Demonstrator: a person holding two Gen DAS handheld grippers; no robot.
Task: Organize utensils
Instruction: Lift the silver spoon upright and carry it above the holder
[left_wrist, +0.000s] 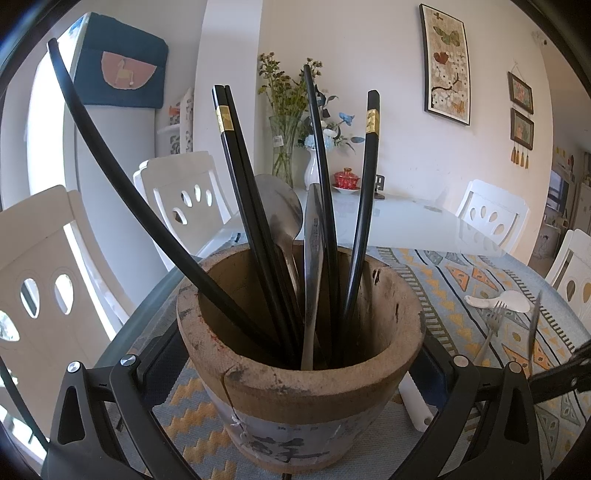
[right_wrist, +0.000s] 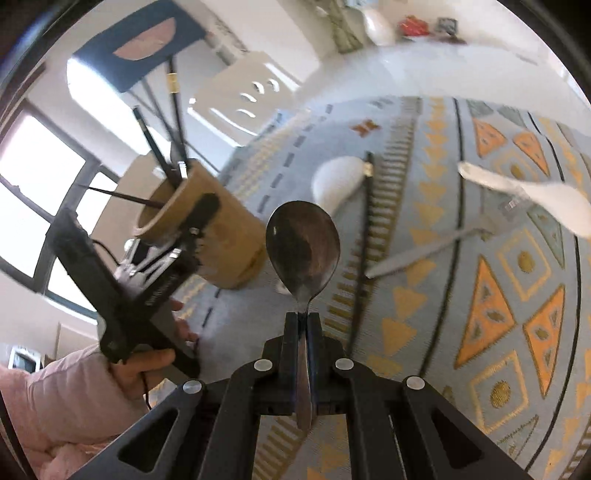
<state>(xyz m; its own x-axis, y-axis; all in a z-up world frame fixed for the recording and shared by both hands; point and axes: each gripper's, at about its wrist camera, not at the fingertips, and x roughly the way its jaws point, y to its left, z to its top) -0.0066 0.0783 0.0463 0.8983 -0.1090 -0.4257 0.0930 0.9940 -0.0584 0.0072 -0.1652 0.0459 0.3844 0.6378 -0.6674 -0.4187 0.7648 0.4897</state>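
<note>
Right claw (right_wrist: 302, 317) is clamped tight on the metal spoon's (right_wrist: 303, 243) neck, bowl out front and clear of the table (right_wrist: 424, 295), ready, I'd say, for the wooden pot (left_wrist: 299, 354). The left claw (left_wrist: 299, 406) straddles that pot, apparently steadying it, though whether its fingers press the sides I can't tell. Farther out, a fork (left_wrist: 489, 328), a knife (left_wrist: 533, 325) and a white spoon (left_wrist: 502, 301) lie waiting on the cloth.

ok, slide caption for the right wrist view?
Right hand-held gripper clamps a metal spoon above the patterned tablecloth, wooden utensil holder at left.

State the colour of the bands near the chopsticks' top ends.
Gold bands on black chopsticks, clearest in the left wrist view.
</note>
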